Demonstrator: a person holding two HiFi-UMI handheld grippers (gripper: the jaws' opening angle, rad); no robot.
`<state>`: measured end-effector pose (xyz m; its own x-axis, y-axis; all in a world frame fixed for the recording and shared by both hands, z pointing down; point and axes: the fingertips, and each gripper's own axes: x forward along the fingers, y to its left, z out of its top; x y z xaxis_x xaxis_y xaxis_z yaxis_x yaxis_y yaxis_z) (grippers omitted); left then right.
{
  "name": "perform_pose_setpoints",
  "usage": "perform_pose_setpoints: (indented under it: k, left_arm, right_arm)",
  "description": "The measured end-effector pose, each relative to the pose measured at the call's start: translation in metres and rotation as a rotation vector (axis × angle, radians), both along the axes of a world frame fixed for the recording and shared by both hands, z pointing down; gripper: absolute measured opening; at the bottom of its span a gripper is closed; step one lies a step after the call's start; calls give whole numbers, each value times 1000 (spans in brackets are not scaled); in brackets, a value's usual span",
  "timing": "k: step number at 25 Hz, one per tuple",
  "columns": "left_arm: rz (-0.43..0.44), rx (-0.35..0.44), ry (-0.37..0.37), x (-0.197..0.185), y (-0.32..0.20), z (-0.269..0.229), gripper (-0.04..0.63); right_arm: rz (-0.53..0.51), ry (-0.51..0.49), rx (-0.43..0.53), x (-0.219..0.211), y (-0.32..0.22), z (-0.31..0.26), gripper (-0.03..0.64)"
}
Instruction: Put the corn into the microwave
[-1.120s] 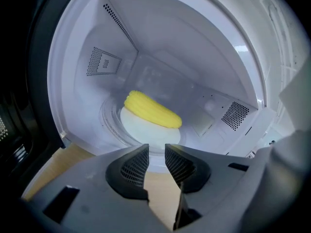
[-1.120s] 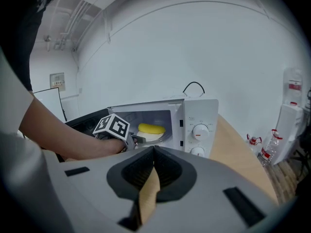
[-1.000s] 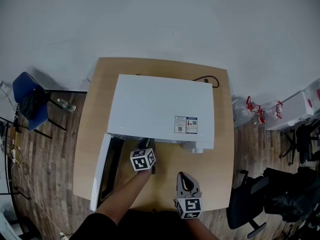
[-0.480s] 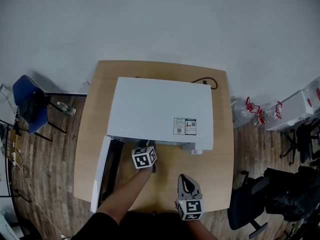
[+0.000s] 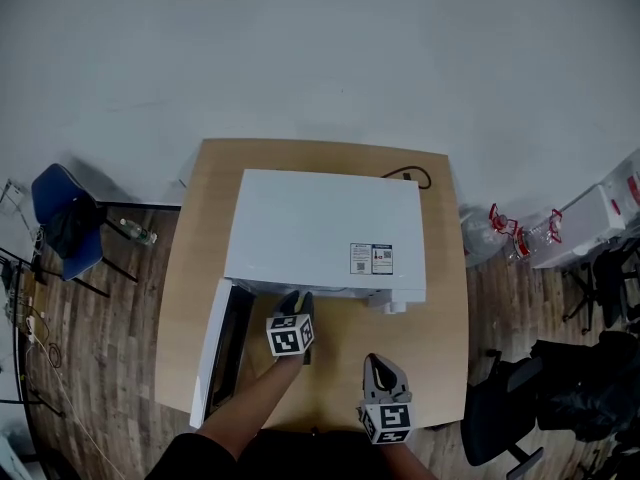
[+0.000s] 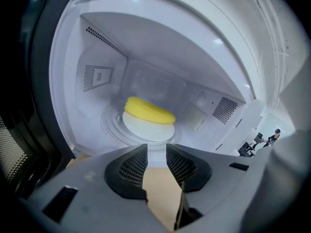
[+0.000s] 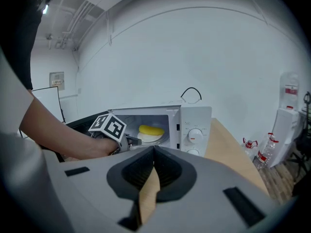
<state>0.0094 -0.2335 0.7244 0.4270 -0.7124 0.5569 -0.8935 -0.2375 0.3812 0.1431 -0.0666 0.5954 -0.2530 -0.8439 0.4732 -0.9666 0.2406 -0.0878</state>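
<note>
The yellow corn [image 6: 149, 110] lies on a white plate [image 6: 148, 126] on the turntable inside the white microwave [image 5: 325, 223]. Its door [image 5: 215, 353] hangs open to the left. My left gripper [image 6: 156, 149] sits at the oven's mouth, pointing at the corn from short of it; its jaws are opening and nothing is between them. In the head view, that left gripper [image 5: 295, 306] is just in front of the cavity. My right gripper [image 5: 381, 365] hovers over the table's front, jaws shut and empty. From the right gripper view, the corn [image 7: 151, 129] shows through the opening.
The microwave takes up most of the wooden table [image 5: 440, 318], with a black cable [image 5: 410, 176] behind it. A blue chair [image 5: 60, 213] stands on the left, a dark office chair [image 5: 510, 408] on the right, and bottles [image 5: 510, 230] on the floor.
The head view has shifted a little. The left gripper stays at the microwave's mouth and the right gripper has kept its place.
</note>
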Motion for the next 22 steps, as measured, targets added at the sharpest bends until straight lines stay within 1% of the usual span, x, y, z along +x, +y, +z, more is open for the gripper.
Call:
perform_pose_setpoints:
  k: [2,5,7,10,12,14,17,19,22]
  left_arm:
    - [36,10,-7,1,15,-10,98]
    - [124,50,-18,5,47,-33,98]
    - [149,77,-11,3,70,-53,97]
    - [144,109,3,-7,104,-83,97]
    - [140,140,30,-14,128,-105,89]
    - [134,190,70,-21,153,-129,34]
    - [111,278,114,-33,189,-165,21]
    - [115,307,131,-39,213,-182,18]
    - [137,347,133,-42,246,-205,15]
  right_arm:
    - [13,-9,9,1,5,-6,60]
    - [26,-18,26,1,20,-17,60]
    - [45,-22,33,3,32,-23,60]
    - [82,-36,50,5,48,-34,60]
    - [103,-43,58,5,59,-42,60]
    - [111,-42,63,3,73,-51,60]
    - [119,-48,109,-2,89,-77,60]
    - [109,-54,144,-9,98,-97,60]
    - [55,-24,162,-24,112,-115,60]
